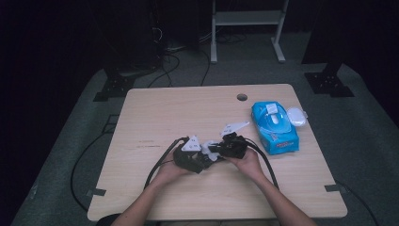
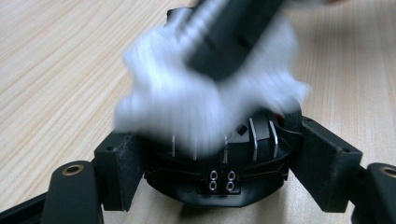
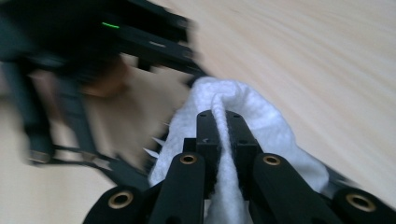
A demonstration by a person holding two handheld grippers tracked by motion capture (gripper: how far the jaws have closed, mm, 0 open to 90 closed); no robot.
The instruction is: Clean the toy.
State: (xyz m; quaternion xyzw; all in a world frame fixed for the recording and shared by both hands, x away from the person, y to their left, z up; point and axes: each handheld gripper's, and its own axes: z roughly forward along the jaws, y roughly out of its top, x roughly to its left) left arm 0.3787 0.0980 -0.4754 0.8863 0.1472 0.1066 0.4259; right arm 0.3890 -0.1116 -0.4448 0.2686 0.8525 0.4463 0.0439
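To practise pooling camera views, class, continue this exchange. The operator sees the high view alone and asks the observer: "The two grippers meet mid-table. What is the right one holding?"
Observer: The right gripper pinches a white wipe between its shut jaws.
Operator: And the left one?
Observer: The left gripper clamps a black object with metal strips on it.
Operator: Do wipe and object meet?
Observer: The wipe lies over the object's top, though that picture is blurred.

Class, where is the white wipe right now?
The white wipe is pinched in the right gripper, pressed on a black object held between the left gripper's jaws.
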